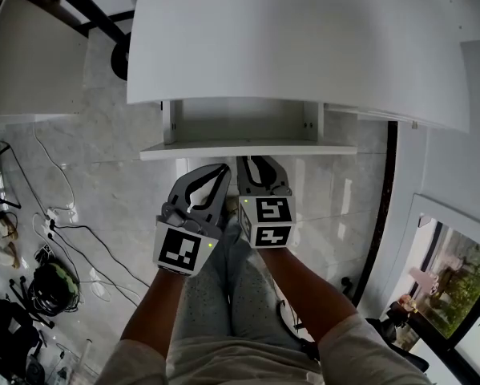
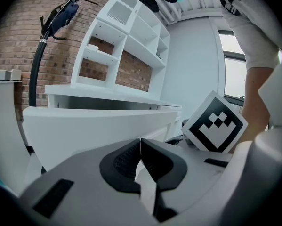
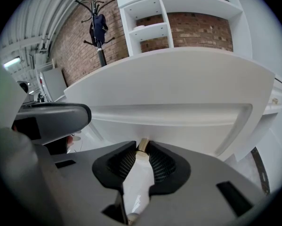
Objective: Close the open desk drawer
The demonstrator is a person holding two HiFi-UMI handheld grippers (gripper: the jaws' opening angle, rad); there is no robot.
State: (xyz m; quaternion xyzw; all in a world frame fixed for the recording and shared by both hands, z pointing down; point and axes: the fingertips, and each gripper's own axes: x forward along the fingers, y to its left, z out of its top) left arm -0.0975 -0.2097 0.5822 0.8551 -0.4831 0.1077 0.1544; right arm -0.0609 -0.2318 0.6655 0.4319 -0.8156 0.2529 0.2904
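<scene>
The white desk (image 1: pixel 304 38) has its drawer (image 1: pixel 248 149) pulled out toward me, with the pale inside open to view. Both grippers sit side by side just in front of the drawer's front panel. My left gripper (image 1: pixel 215 171) has its pads closed against each other with nothing between them (image 2: pixel 140 147), and the drawer front (image 2: pixel 93 126) fills the space ahead of it. My right gripper (image 1: pixel 256 163) is shut on a slim white object with a tan tip (image 3: pixel 140 171), its tip close to the drawer front (image 3: pixel 178 131).
Cables and a power strip (image 1: pixel 55 215) trail over the pale floor at the left, near a dark bundle (image 1: pixel 51 283). A white shelf unit (image 2: pixel 126 46) stands on the desk against a brick wall. A coat stand (image 3: pixel 99 27) stands to the left. My legs (image 1: pixel 231 295) are below the grippers.
</scene>
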